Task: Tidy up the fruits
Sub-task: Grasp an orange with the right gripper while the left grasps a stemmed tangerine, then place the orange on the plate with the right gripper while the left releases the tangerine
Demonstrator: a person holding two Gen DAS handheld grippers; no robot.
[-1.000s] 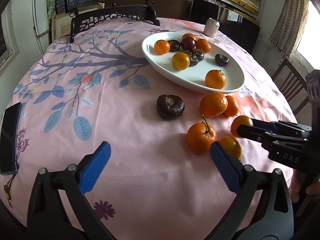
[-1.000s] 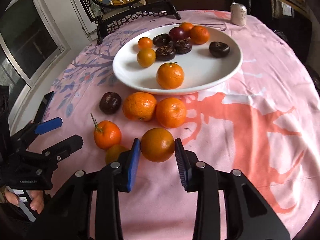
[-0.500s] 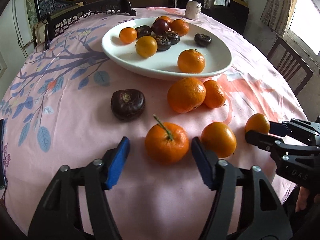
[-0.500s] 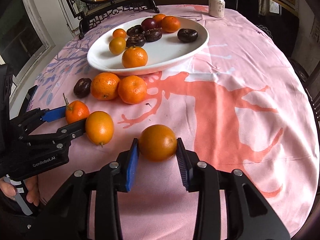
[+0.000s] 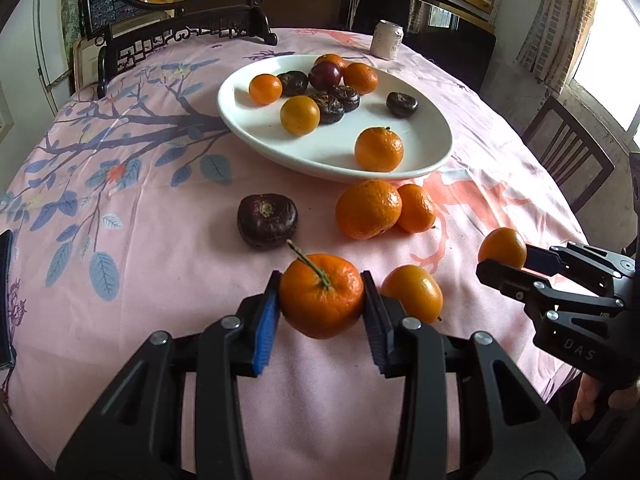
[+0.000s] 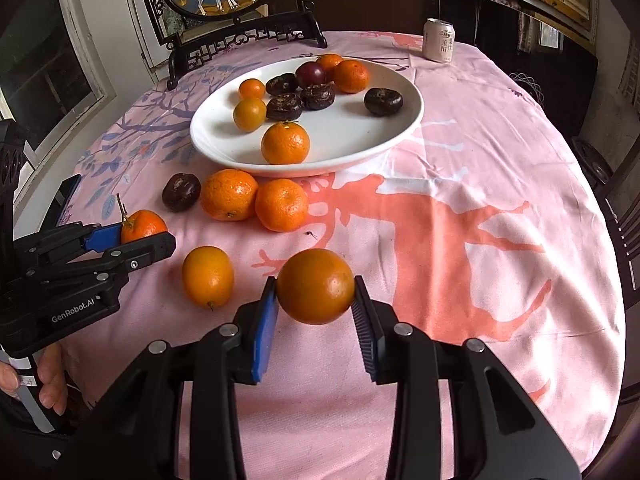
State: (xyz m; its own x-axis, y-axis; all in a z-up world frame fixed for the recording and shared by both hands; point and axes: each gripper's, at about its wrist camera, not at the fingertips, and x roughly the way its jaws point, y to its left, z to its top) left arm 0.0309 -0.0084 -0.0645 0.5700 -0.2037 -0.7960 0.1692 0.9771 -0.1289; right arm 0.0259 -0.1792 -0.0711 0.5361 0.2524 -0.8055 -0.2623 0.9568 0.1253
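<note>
I hold one fruit in each gripper. The left gripper (image 5: 322, 304) pinches a stemmed mandarin (image 5: 321, 295) across its widest part, both blue pads flat against the skin; I judge this hold is chosen so the stem (image 5: 310, 265) points up and clear of the pads and the soft fruit is not squeezed at a weak point. The right gripper (image 6: 315, 304) is pressed onto a smooth round orange (image 6: 315, 286) in the same way, at its middle, which should stop a round thing from rolling out. Whether either fruit is clear of the pink tablecloth (image 6: 460, 216) I cannot tell from these views. The white plate (image 6: 404, 124) sits farther in on the table and already carries several oranges and dark fruits; I take it as the collecting place, so both held fruits are probably bound there. Loose on the cloth are a dark fruit (image 5: 267, 220), two mandarins (image 5: 368, 209) touching each other just beside the near rim of the plate, and a small oval orange (image 5: 412, 293) lying between my two grippers, just beside the left one. A drink can (image 6: 439, 40) stands beyond the plate, well apart from the work. The open area of the plate is on its near side, around a lone mandarin (image 6: 285, 143), so I judge that the easiest place to set down. Risk noted: carrying both fruits at once over the pair by the rim could knock them.
</note>
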